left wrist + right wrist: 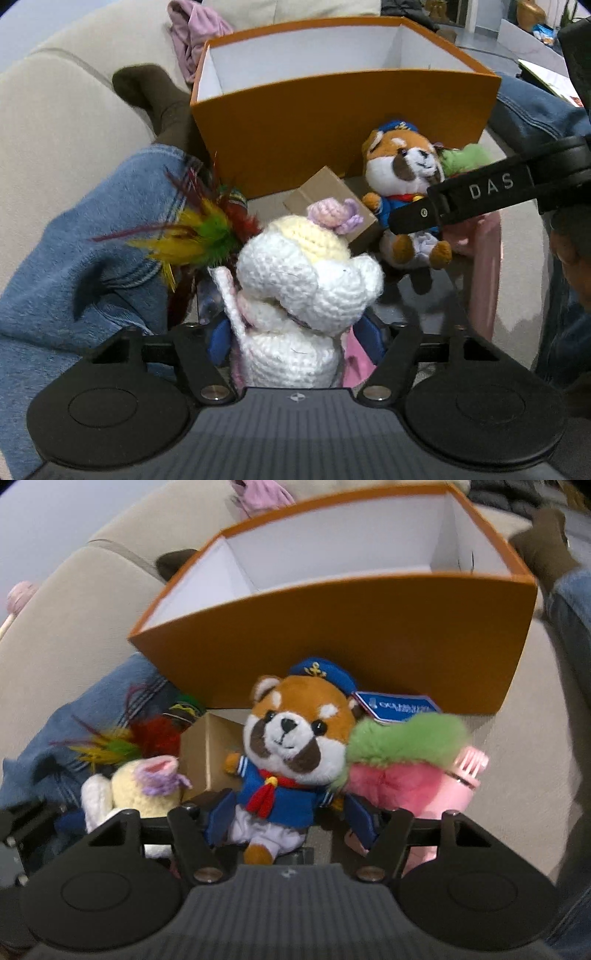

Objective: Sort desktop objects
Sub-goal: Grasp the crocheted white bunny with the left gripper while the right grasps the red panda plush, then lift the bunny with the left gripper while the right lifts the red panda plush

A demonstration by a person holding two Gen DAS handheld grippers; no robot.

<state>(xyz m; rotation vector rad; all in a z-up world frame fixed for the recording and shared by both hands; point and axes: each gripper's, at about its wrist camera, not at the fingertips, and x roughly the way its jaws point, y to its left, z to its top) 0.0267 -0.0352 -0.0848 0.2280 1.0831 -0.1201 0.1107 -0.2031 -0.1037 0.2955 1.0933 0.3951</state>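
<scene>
Left wrist view. My left hand-held gripper (295,343) tilts steeply downward, its blue fingers (218,347) spread on either side of a white crocheted doll (306,291). The doll sits between them, head toward the orange box (343,129), its long axis running away from the camera; I cannot tell whether the pads press on it. A feather toy (199,236) lies just to the doll's left, against a denim-clad leg (85,236). A small cardboard box (332,206) lies beyond the doll. The right hand-held gripper (413,218) enters from the right, a black finger lettered "DAS" lying across the sailor plush (406,173).

Right wrist view. My right hand-held gripper (291,823) also points downward, blue fingers (218,823) spread around the body of the sailor plush (291,746). The plush faces the camera, upright, head toward the orange box (369,635) directly behind it; its feet lie nearest the gripper base. I cannot tell whether the pads touch its sides. A green and pink fluffy toy (402,760) rests against its right side, with a pink comb-like item (469,771) beyond. The crocheted doll (140,786) and feather toy (122,742) lie to the left, the cardboard box (210,753) between them and the plush. All rest on a beige sofa (74,627).
</scene>
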